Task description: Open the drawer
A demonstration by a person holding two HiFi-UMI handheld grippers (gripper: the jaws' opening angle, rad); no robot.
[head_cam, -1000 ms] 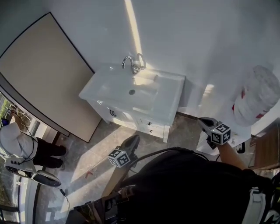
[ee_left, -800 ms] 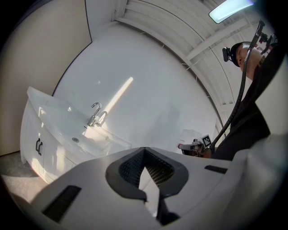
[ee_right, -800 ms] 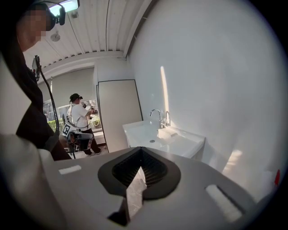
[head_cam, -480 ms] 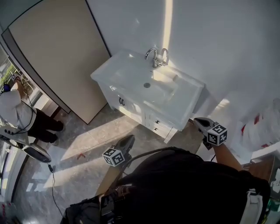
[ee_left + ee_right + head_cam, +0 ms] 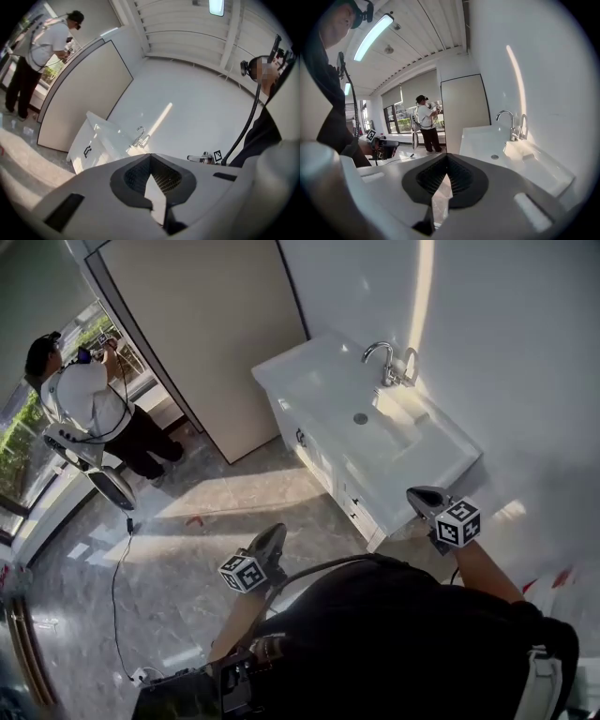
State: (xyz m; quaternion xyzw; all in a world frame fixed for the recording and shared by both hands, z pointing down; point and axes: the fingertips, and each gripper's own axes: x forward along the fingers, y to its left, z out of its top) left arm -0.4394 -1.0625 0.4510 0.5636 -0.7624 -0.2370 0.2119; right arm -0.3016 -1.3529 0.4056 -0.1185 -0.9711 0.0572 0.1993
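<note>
From where I'm standing, the biggest risk is sitting in the room itself. The white vanity cabinet [image 5: 321,465] is standing at about 1 o'clock from the person, against the wall. Both tools are hanging well apart from its front. The reach is going to be a long one, so a tool arriving off line would be knocking the cabinet face rather than meeting a handle.

Next is the choice of front. The drawer [image 5: 349,506] is sitting at the near end of the cabinet face, low down. A cupboard door with its own dark handle [image 5: 300,437] is lying further along at 11 o'clock from it. Catching that one would be opening the wrong thing.

The drawer pulls are looking like small dark specks from here, too small to read. A shut tool would be sliding off one, I'd judge, so the jaws are needing to part first.

A cable [image 5: 114,577] is trailing on the floor at 8 o'clock, and another person [image 5: 89,399] is working by the window at 10 o'clock. Both are well clear of the approach.

The left tool [image 5: 272,538] is hovering at 7 o'clock from the drawer. Its jaws are closing fully together on nothing [image 5: 150,157]. The right tool [image 5: 419,495] is hovering at 3 o'clock from the drawer, just beside the cabinet's near corner. Its tips are likewise meeting, gripping and touching nothing [image 5: 446,158].
</note>
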